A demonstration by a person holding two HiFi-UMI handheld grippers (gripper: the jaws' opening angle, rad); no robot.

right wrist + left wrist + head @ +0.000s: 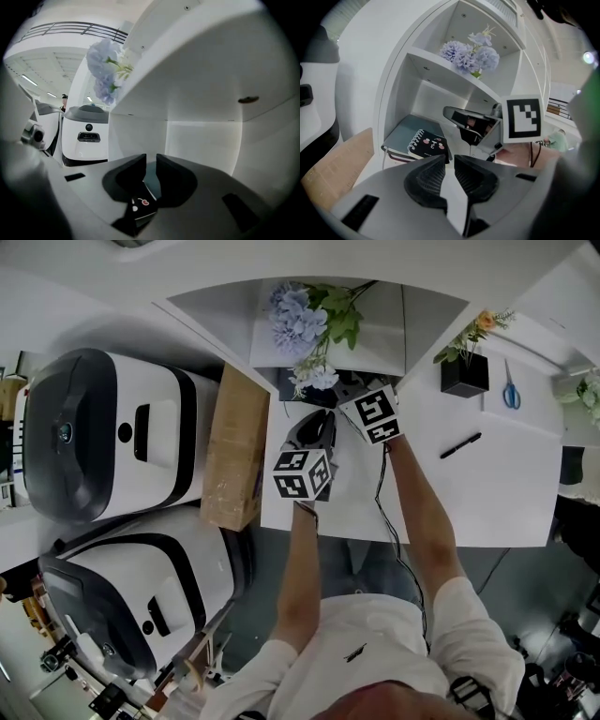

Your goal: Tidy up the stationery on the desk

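Note:
A black spiral notebook with small face drawings lies on a grey book in the lower shelf compartment. My right gripper is inside that compartment with its jaws nearly together. The notebook shows just beneath them and the grey book past the tips. My left gripper hovers in front of the shelf, jaws nearly together and nothing between them. Its view also shows the right gripper's marker cube. A black pen and blue scissors lie on the white desk at the right.
Blue artificial flowers stand on the upper shelf. A small plant in a black pot is on the desk beside the scissors. A cardboard box leans left of the desk, with two large white-and-black machines beyond it.

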